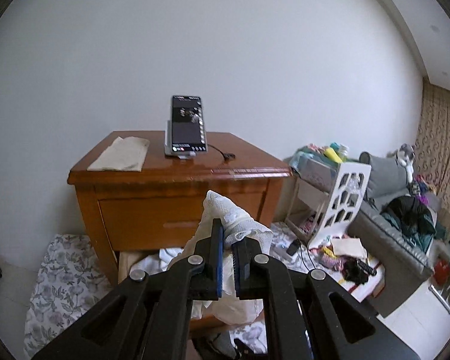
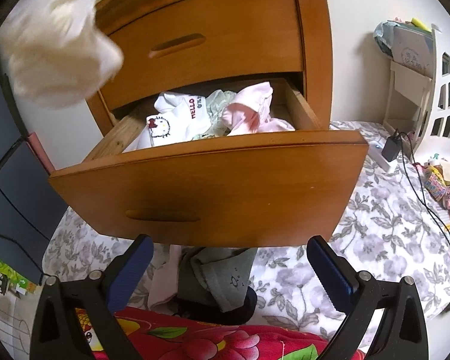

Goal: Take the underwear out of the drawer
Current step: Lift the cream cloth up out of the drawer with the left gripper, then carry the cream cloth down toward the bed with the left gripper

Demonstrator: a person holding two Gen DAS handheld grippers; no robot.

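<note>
The wooden nightstand [image 2: 213, 30] has 2 drawers; the lower drawer [image 2: 207, 192] is pulled out, with a white printed garment [image 2: 171, 120] and a pink garment [image 2: 252, 111] lying inside. The left gripper [image 1: 228, 241] is clamped on white lace underwear [image 1: 225, 210], lifted in front of the closed upper drawer front and clear of the open drawer, its cloth trailing down below the fingers. The right gripper [image 2: 229, 265] hangs wide and empty just before the drawer front, nearer the remaining clothes, which lie ahead and above it.

White wall [image 1: 225, 45]; floral floor covering [image 2: 375, 225]
</note>
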